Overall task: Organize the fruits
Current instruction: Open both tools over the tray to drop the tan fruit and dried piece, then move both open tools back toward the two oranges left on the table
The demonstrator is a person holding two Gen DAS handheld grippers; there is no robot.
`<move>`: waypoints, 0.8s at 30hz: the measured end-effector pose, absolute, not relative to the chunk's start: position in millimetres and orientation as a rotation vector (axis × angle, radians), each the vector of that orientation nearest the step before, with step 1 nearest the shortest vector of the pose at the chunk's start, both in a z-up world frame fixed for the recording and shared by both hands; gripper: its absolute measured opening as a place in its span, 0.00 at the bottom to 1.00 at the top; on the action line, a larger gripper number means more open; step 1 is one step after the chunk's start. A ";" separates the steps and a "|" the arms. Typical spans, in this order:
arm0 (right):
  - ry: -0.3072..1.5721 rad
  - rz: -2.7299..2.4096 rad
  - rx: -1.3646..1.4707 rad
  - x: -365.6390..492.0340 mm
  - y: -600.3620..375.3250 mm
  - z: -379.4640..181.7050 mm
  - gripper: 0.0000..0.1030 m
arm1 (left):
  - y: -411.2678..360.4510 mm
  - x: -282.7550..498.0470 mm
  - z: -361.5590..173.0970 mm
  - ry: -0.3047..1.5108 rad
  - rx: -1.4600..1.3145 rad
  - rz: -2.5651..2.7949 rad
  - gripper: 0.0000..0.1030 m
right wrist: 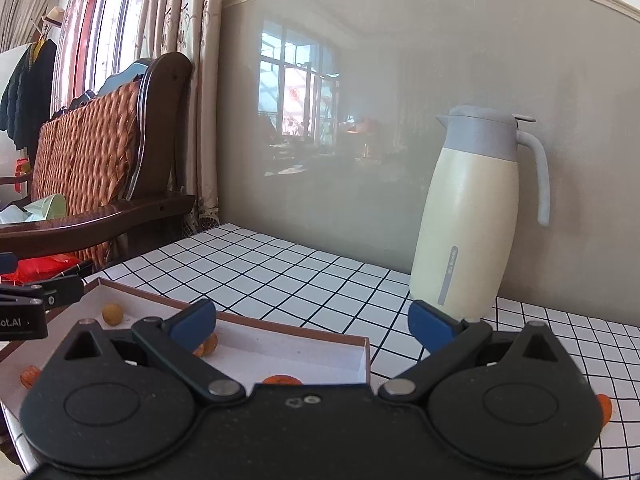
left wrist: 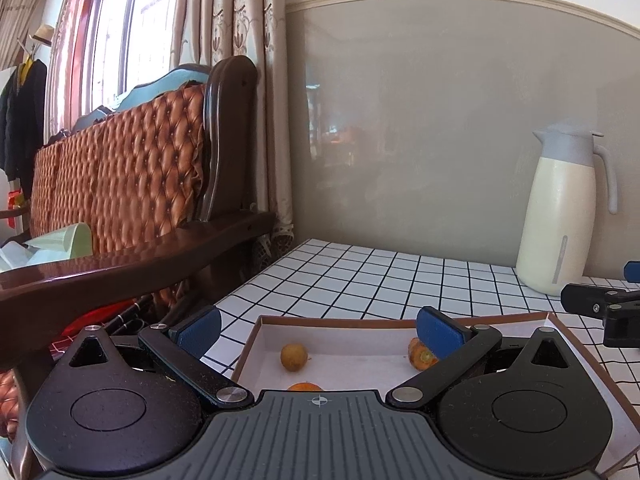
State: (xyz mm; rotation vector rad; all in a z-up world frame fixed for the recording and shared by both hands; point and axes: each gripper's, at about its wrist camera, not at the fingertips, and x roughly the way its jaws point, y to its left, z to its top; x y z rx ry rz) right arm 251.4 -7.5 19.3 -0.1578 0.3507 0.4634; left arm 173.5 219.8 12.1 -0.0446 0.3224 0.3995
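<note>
1. Found the fruits lying loose in a shallow white box (left wrist: 340, 319). Saw a small round tan fruit (left wrist: 294, 356) just ahead of the left tongs (left wrist: 320, 330), nearer their left finger. Saw an orange fruit (left wrist: 418, 354) half hidden behind their right finger, and a second orange (left wrist: 306, 386) peeping over the body of the tongs.
2. Spotted one stray orange (right wrist: 604, 408) outside the box on the counter (right wrist: 280, 264), low and to the right of the right tongs (right wrist: 312, 324) and mostly hidden by their body. Took it for the likeliest piece yet to be gathered.
3. Judged all of them light, round and prone to rolling. Expected the oranges to have soft, slightly yielding skin that bruises under a hard squeeze, and the tan fruit to be firmer, smoother and likelier to squirt sideways.
4. Thought it best to take each across its widest middle, pads square on opposite sides, closing gently and only until the skin gave a little.
5. Found both pairs of tongs spread wide with nothing between the blue pads, neither touching any fruit.
6. Noted the chequered counter running beyond the box, and a cream jug (right wrist: 468, 216) standing ahead and to the right of the right tongs against the grey wall, well clear of the fruits.
7. Noted a quilted brown sofa (left wrist: 120, 168) off the counter's edge, far to the left of the left tongs.
</note>
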 end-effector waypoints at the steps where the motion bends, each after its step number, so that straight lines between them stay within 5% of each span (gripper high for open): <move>1: 0.347 0.461 -0.153 247.1 -10.9 20.3 0.94 | 216.9 170.7 13.2 0.322 -0.044 0.395 1.00; 24: 0.348 0.410 -0.196 155.4 -93.6 16.4 0.94 | 123.2 94.6 5.3 0.317 -0.035 0.276 1.00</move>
